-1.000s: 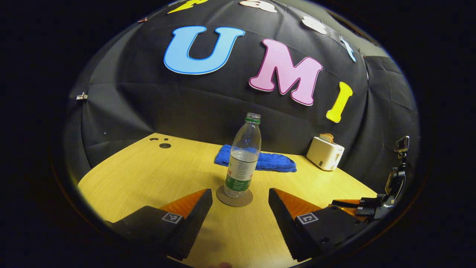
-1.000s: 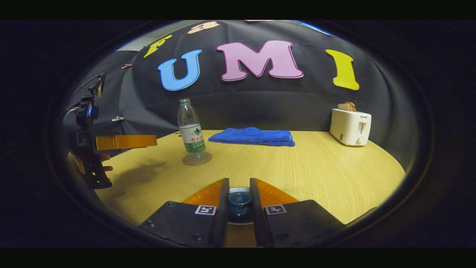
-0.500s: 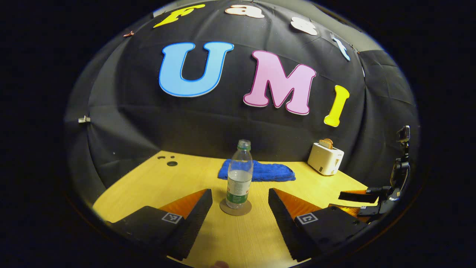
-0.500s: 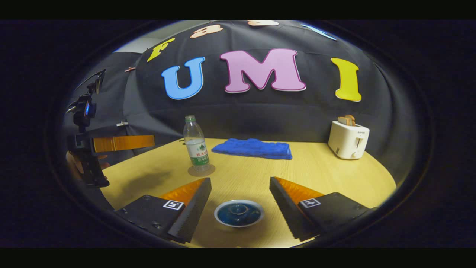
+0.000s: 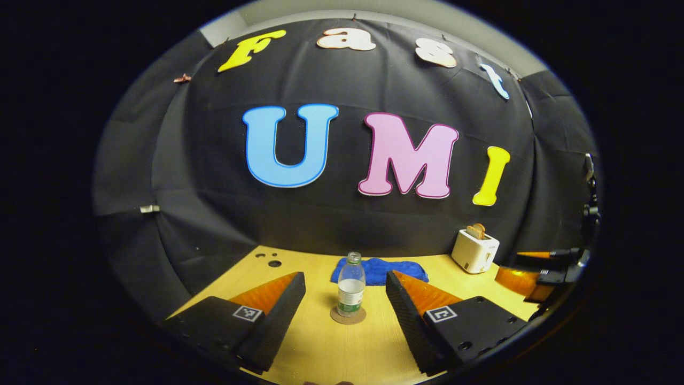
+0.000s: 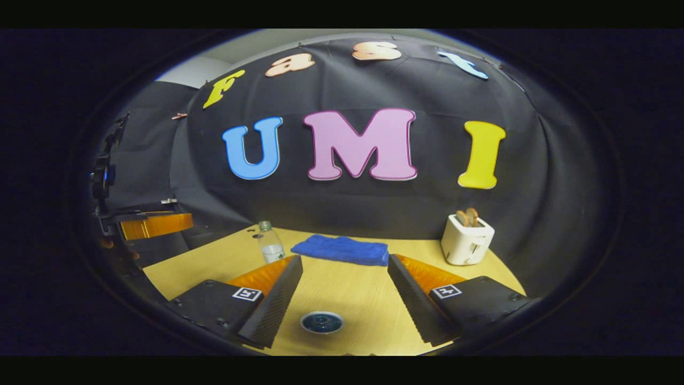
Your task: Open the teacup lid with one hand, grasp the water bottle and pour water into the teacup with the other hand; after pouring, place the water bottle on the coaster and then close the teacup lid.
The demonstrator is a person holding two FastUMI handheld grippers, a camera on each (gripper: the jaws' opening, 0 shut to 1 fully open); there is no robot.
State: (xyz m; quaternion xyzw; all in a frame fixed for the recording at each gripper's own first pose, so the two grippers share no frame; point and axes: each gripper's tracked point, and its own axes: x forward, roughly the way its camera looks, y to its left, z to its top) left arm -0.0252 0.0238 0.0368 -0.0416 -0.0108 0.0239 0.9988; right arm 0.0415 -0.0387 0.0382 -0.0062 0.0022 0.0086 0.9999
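A black cloth (image 6: 374,203) hangs as the back wall, with folds and some clips. Above it a pale wall (image 5: 374,10) shows. The wooden table (image 6: 352,289) is light yellow. A blue towel (image 6: 342,249) and a white toaster (image 6: 466,241) with bread stand near the cloth.

Dim booth, sharp focus, strong fisheye bending at edges.
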